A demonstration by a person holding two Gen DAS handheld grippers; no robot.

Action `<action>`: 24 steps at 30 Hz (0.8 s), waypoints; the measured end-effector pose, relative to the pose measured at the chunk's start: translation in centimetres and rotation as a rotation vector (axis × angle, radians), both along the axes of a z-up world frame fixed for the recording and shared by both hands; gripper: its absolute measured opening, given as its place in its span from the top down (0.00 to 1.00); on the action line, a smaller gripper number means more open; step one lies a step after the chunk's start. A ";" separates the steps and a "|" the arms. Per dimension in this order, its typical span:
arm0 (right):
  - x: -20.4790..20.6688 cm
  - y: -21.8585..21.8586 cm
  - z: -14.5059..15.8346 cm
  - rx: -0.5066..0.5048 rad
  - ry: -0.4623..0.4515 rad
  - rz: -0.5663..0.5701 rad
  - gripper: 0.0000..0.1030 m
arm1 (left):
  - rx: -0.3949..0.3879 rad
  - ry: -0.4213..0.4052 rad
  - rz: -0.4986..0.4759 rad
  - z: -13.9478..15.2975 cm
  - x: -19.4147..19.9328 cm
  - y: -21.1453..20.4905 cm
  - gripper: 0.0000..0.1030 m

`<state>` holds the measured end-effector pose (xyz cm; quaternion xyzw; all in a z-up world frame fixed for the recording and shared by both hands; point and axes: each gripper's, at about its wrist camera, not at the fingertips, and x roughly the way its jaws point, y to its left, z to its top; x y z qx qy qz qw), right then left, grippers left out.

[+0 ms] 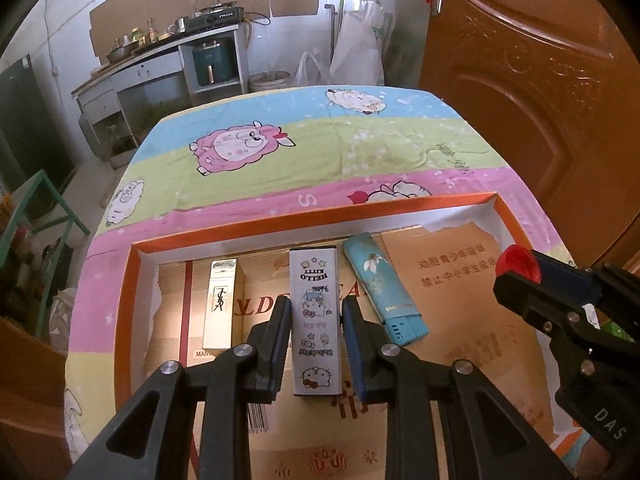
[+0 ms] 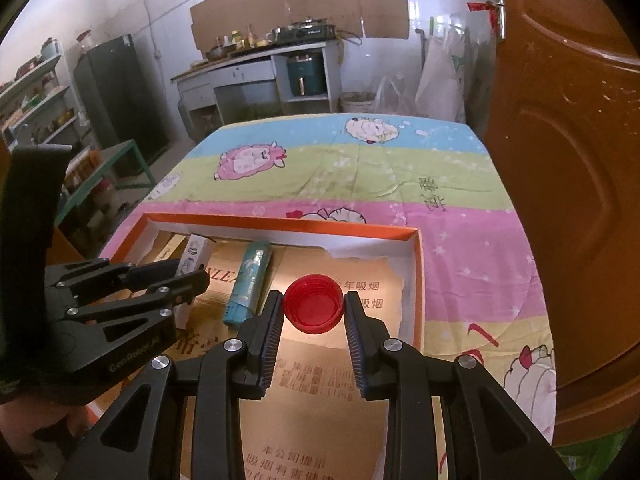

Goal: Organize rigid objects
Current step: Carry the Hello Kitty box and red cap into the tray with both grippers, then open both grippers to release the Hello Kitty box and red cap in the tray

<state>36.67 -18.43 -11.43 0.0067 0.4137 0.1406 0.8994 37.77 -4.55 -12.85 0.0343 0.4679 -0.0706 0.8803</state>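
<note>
An orange-rimmed tray (image 1: 312, 217) lined with brown paper lies on the table. In the left wrist view a white Hello Kitty box (image 1: 316, 322) lies between the fingers of my left gripper (image 1: 317, 336); small gaps show at each side, so the jaws stand open around it. A gold box (image 1: 220, 304) lies to its left, a blue lighter-shaped case (image 1: 384, 286) to its right. My right gripper (image 2: 314, 310) is shut on a red bottle cap (image 2: 314, 305) above the tray's right half (image 2: 416, 280); the cap also shows in the left wrist view (image 1: 518, 262).
The table carries a striped cartoon-sheep cloth (image 1: 320, 148). A brown door (image 2: 560, 160) stands close on the right. A kitchen counter (image 2: 256, 68) and a dark fridge (image 2: 116, 92) are far behind. A green frame (image 1: 44, 208) stands left of the table.
</note>
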 end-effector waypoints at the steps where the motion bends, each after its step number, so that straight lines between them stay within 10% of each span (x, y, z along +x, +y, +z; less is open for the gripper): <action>1: 0.2 0.0 -0.1 0.000 0.003 0.004 0.69 | -0.001 0.003 0.000 -0.1 0.1 0.0 0.74; 24: 3.7 0.7 -2.6 -0.032 0.127 0.011 0.69 | -0.027 0.057 0.010 -1.4 2.3 0.0 0.74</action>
